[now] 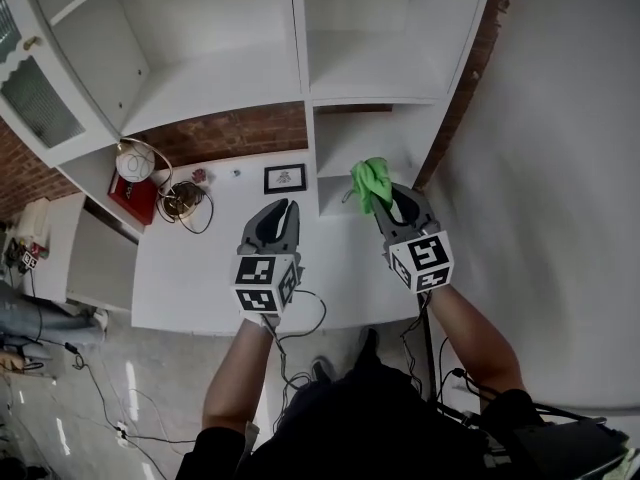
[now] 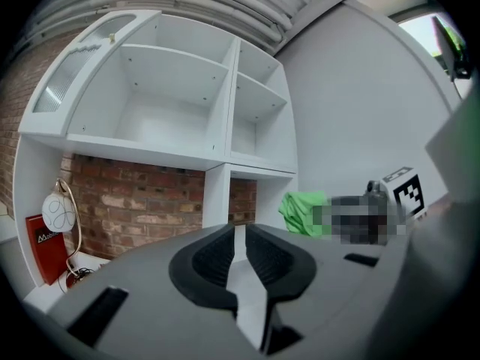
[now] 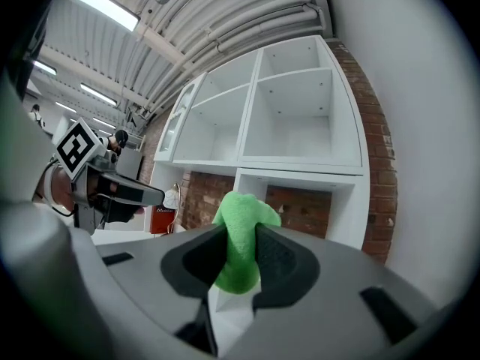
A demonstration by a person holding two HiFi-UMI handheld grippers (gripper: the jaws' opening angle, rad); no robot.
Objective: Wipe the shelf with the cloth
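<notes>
Lower end of the green cloth [image 3: 241, 240] is buried between the pads, out of sight. The right gripper [image 1: 388, 204] is clamped on it before the white shelf [image 1: 300, 78], and the bunch runs along the jaws, its free end poking past the tips toward the shelf. The left gripper [image 1: 282, 210] is alongside, jaws nearly together on nothing.

I'm watching the shelf [image 1: 298, 38] running off the head view's top edge, the cloth [image 3: 244, 212] hiding its lower end between the right gripper [image 3: 241, 235]'s jaws, and I'm failing to make out the tiny framed picture [image 1: 285, 178] on the counter [image 1: 190, 268].
</notes>
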